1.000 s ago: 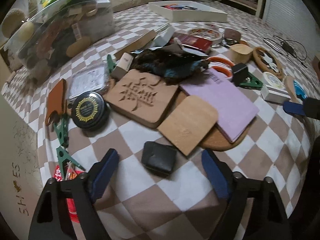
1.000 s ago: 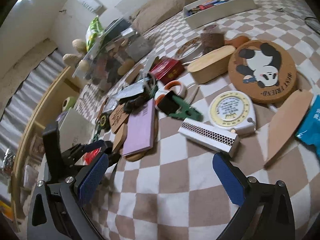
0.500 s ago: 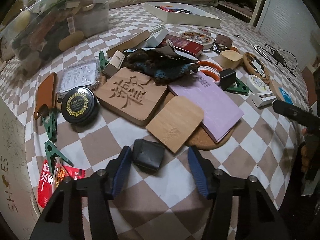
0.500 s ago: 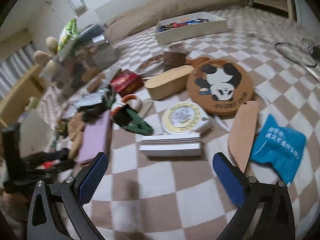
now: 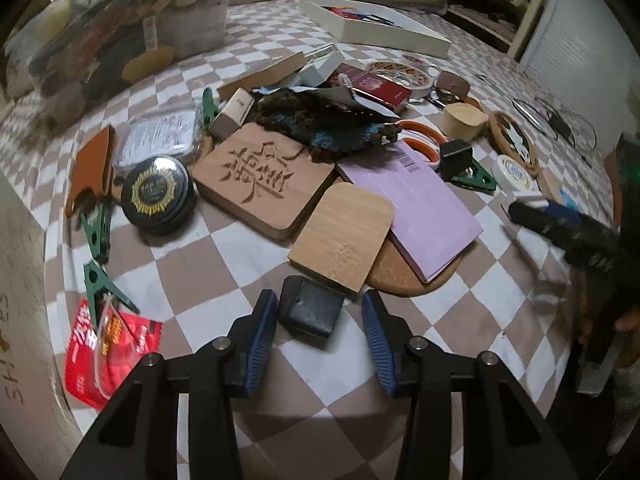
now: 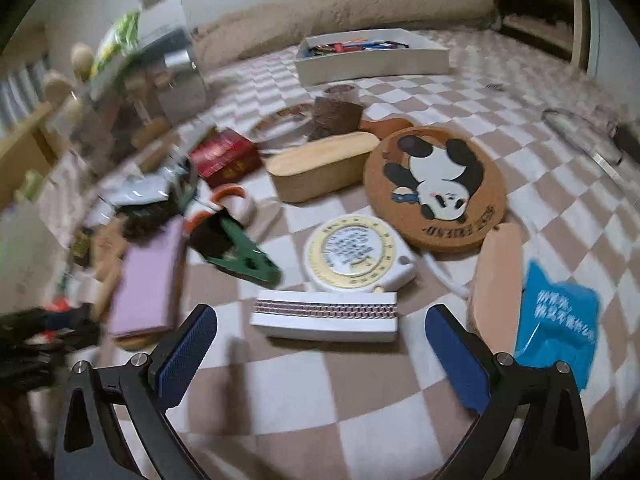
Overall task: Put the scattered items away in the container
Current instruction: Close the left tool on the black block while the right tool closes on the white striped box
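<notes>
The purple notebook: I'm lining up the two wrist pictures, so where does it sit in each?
Left wrist view: purple notebook right of centre, lying partly on a cork mat.
Right wrist view: purple notebook at lower left, blurred.
Shared landmark: the green clip, beside the notebook in both views.

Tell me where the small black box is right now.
In the left wrist view the small black box lies low and central on the checkered cloth, between the left tongs' blue pads, just below the bamboo lid.
</notes>
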Demonstrator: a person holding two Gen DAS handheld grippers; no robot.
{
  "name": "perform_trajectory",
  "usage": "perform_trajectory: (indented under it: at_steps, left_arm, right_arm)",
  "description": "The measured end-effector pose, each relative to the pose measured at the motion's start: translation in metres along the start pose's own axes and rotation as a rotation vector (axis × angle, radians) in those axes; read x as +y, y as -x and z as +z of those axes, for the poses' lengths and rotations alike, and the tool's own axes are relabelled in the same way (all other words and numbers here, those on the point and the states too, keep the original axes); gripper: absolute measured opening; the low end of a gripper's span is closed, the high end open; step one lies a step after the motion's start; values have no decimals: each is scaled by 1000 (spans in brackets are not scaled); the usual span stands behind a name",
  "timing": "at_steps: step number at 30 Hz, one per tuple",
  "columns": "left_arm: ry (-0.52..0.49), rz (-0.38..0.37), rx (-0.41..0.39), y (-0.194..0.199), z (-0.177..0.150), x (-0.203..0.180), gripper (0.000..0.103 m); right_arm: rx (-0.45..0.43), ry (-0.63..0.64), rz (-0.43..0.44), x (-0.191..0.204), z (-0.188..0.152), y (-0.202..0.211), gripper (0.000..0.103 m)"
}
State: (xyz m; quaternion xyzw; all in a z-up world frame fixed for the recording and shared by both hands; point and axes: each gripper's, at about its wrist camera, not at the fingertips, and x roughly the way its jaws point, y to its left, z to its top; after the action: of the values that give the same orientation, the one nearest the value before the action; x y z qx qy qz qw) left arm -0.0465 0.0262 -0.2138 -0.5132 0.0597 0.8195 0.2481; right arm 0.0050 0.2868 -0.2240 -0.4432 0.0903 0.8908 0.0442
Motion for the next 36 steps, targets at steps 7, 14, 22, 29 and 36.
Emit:
perform_trajectory:
  at_steps: [7, 14, 22, 29, 36]
  left_arm:
    - [39, -24, 2, 3, -1, 5, 43]
    - [13, 28, -2, 3, -3, 4, 30]
    - [-8, 56, -7, 1, -3, -3, 30]
    - [-28, 78, -6, 1, -3, -6, 30]
    - [-30, 100, -12, 2, -2, -8, 30]
  right_arm:
    - [-6, -32, -18, -9, 0, 4, 83]
    - [-1, 2, -14, -4, 0, 6, 69]
    - [0, 49, 48, 6, -2, 10, 69]
    - [21, 7, 121, 2, -5, 13, 69]
    - [33, -28, 173, -1, -4, 14, 69]
